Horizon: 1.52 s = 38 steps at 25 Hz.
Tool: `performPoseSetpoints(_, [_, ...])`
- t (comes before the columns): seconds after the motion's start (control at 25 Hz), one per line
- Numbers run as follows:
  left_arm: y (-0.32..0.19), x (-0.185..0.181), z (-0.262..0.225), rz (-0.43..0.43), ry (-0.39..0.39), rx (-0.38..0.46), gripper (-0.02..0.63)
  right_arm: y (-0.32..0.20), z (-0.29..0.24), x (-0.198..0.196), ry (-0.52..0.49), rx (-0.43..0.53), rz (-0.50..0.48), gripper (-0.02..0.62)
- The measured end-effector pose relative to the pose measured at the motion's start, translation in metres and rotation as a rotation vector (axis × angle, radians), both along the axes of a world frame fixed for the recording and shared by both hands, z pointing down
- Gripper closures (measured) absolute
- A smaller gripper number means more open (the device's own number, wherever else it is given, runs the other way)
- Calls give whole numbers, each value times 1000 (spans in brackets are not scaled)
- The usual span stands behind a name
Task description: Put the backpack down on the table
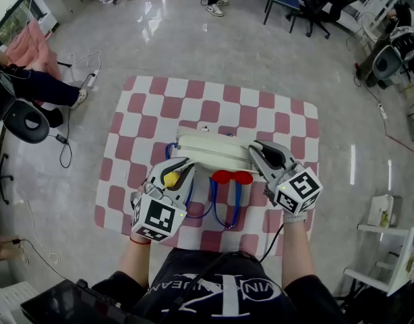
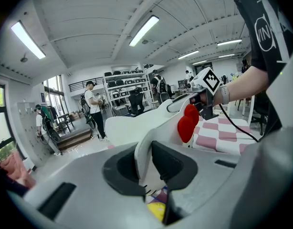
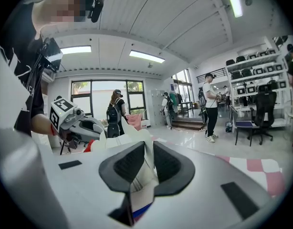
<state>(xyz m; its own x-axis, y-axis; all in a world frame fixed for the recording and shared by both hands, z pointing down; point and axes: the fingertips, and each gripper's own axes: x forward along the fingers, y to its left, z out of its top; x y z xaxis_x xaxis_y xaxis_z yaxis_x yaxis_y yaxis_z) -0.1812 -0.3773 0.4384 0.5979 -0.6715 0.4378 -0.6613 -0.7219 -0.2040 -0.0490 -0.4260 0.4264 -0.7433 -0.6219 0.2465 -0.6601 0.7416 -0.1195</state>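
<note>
**Tongs at both ends pinch the white backpack over the checked worktop**

Left tongs (image 1: 179, 167) are closed down on a fold of white fabric. In the left gripper view the 2 dark pads press either side of a thin white flap with no free gap. Right tongs (image 1: 259, 148) are closed in the same way: the right gripper view shows a narrow ridge of white material squeezed between the 2 pads, with a strip of blue and red below it.

The backpack (image 1: 214, 151) is white and boxy. It stretches crosswise between the 2 tongs, the left pair at its left end and the right pair at its right end. A red bow (image 1: 232, 177) sits on its near side, and blue straps (image 1: 216, 208) hang in loops towards the person. A yellow patch (image 1: 170, 178) shows just inside the left jaws.

Seen from above, the backpack lies over the near half of the pink-and-white checked worktop (image 1: 274, 117). No view makes clear whether its underside touches the cloth.

Around the worktop is a glossy grey floor (image 1: 193, 39). In the left gripper view a person (image 2: 95, 109) stands well away, in front of shelving.
</note>
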Motion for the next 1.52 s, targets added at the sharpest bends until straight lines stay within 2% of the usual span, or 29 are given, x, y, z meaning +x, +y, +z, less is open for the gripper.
performPoseSetpoints(0.28, [1, 0, 1, -8, -17, 11, 557, 9, -23, 9, -40, 54, 41, 552])
performPoseSetpoints(0.56, [3, -2, -4, -5, -31, 30, 557, 25, -39, 7, -3, 105, 60, 552])
performPoseSetpoints(1.04, [5, -6, -14, -3, -28, 63, 557, 64, -44, -37, 66, 164, -81, 572])
performPoseSetpoints(1.52, [14, -21, -21, -18, -56, 83, 557, 80, -34, -52, 70, 145, -113, 580])
